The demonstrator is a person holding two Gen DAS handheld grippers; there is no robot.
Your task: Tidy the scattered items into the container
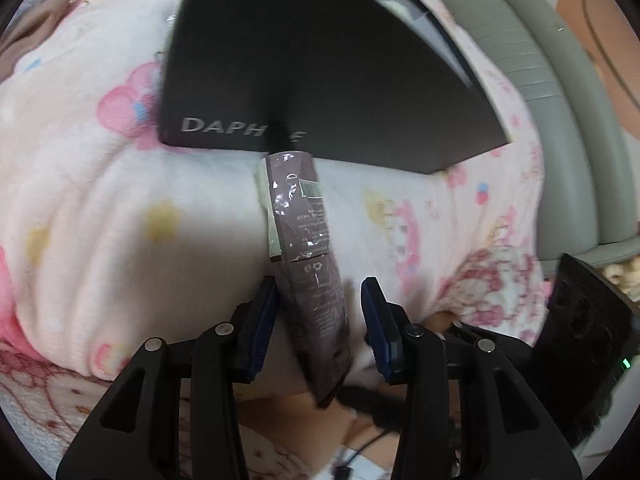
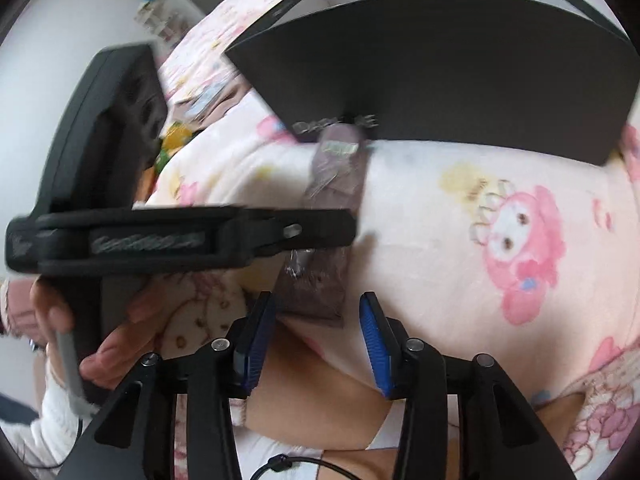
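One brown sachet (image 1: 308,248) is being held between the left gripper (image 1: 320,320) jaws, which appear pinched lightly on it, though contact is not being shown clearly. It is hanging short of the black box (image 1: 320,60). Right gripper (image 2: 316,328) jaws are spread, empty. Other packets (image 2: 204,100) are lying untidied on the blanket (image 2: 440,240).

A soft pink blanket (image 1: 120,208) with cartoon prints covers the bed. On one side stands a grey-green padded frame (image 1: 516,60). A pale wall (image 2: 60,40) is behind, with small colourful items, blurred. Light is soft.
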